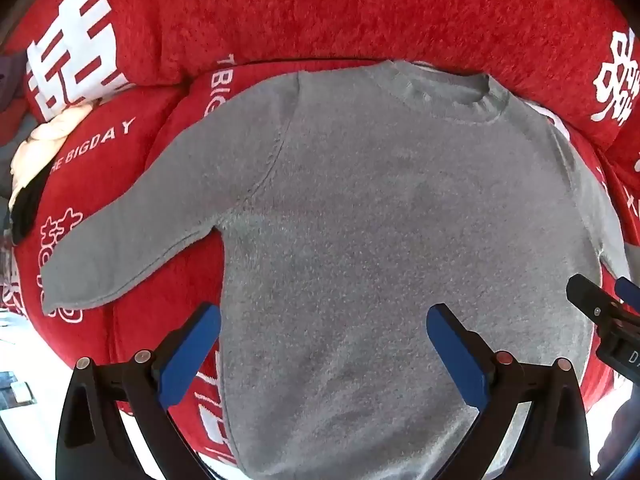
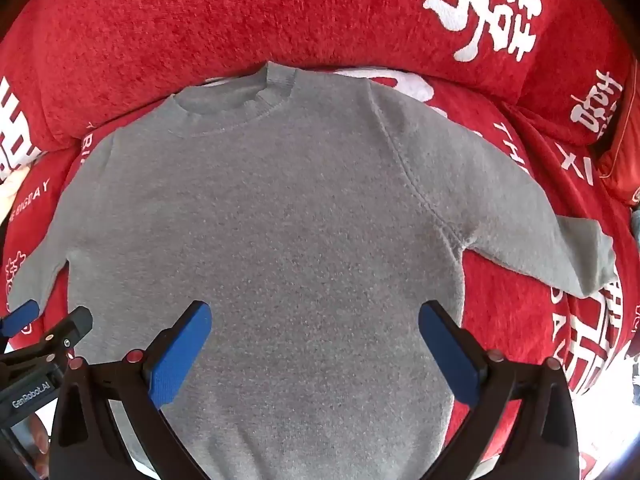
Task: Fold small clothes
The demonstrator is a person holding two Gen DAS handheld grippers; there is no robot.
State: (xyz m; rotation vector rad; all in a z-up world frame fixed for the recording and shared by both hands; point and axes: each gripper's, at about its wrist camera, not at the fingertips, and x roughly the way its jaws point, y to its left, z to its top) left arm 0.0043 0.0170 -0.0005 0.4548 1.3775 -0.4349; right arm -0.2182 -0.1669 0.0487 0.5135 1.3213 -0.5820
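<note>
A grey knit sweater [image 1: 380, 220] lies flat and face up on a red sofa cover [image 1: 360, 12] printed with white characters, its collar at the far side against the back cushion and its hem toward the near edge. Both sleeves angle outward, the left sleeve [image 1: 132, 232] spread over the red cover and the right sleeve [image 2: 532, 216] likewise. The left gripper [image 1: 324, 344] hovers over the lower left of the body, its blue-padded fingers [image 1: 188, 356] wide apart and holding nothing. The right gripper [image 2: 316, 344] hangs over the lower right, jaws equally spread and empty. A cream and black bundle [image 1: 36, 160] sits at the far left.
</note>
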